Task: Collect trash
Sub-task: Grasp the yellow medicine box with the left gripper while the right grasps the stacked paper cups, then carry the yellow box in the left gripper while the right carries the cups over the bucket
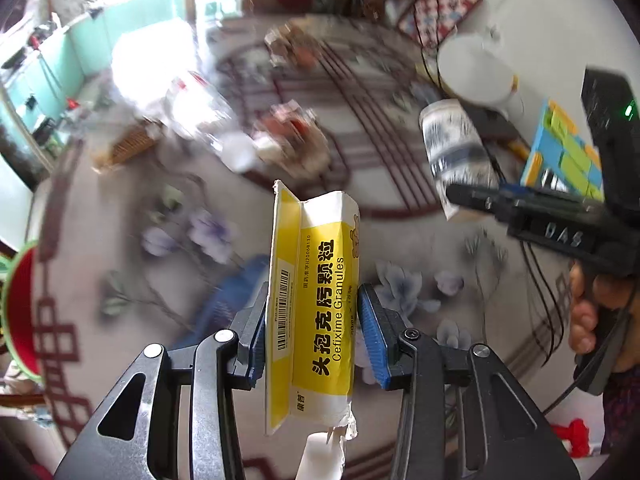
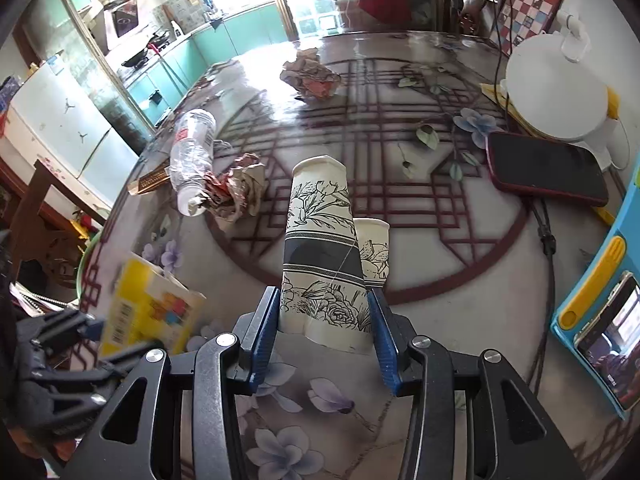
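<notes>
A: Left gripper (image 1: 312,328) clamps the yellow medicine box (image 1: 316,312); right gripper (image 2: 324,320) clamps a paper cup (image 2: 320,252), both above the table (image 2: 420,240).
B: Box contact looks light, blurred view; it may slip.

Right wrist view: paper cup (image 2: 322,240) at centre frame, between the fingers (image 2: 267,332) of the right gripper (image 2: 324,336), above the tabletop (image 2: 420,208). Second cup (image 2: 374,250) just behind it to the right. Plastic bottle (image 2: 192,160) at left centre, lying on the tabletop, touching crumpled paper (image 2: 236,190) on its right. Another paper wad (image 2: 310,76) at upper centre. Phone (image 2: 546,170) at right, before a round lamp base (image 2: 556,88). Medicine box (image 2: 150,312) at lower left, in the left gripper (image 2: 84,344).

Left wrist view: same medicine box (image 1: 316,308) at centre, upright between the fingers (image 1: 374,332).
</notes>
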